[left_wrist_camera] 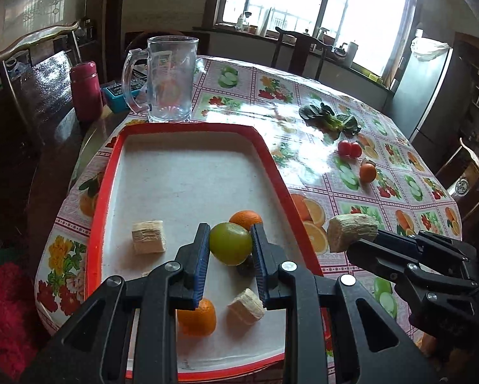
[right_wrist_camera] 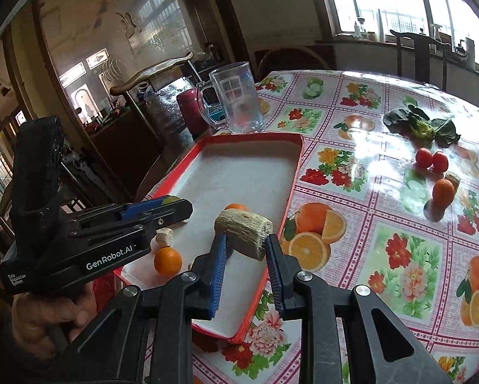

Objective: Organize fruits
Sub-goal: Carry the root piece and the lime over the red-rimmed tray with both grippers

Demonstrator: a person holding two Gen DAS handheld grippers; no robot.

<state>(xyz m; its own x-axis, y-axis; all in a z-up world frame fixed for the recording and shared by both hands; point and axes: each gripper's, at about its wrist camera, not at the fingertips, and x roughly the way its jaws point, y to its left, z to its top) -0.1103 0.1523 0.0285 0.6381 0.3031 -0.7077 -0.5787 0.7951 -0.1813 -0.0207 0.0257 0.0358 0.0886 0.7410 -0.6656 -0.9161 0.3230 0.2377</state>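
Observation:
My left gripper (left_wrist_camera: 230, 241) is shut on a green round fruit (left_wrist_camera: 230, 248) and holds it over the red-rimmed white tray (left_wrist_camera: 188, 131). In the tray lie two oranges (left_wrist_camera: 197, 318) (left_wrist_camera: 246, 219) and two pale sugarcane chunks (left_wrist_camera: 148, 236) (left_wrist_camera: 247, 304). My right gripper (right_wrist_camera: 244, 244) is shut on a larger sugarcane piece (right_wrist_camera: 243, 232), held above the tray's right edge (right_wrist_camera: 292, 188); it also shows in the left wrist view (left_wrist_camera: 351, 230). On the tablecloth lie two tomatoes (right_wrist_camera: 431, 159), an orange (right_wrist_camera: 443, 192) and a small cane bit (right_wrist_camera: 453, 179).
A glass mug (left_wrist_camera: 170, 80) stands just behind the tray. A dark red flask (left_wrist_camera: 85, 91) and a blue box (left_wrist_camera: 114, 96) are to its left. Leafy greens (right_wrist_camera: 421, 126) lie far right. Chairs surround the table; a fridge (left_wrist_camera: 431, 96) stands at the right.

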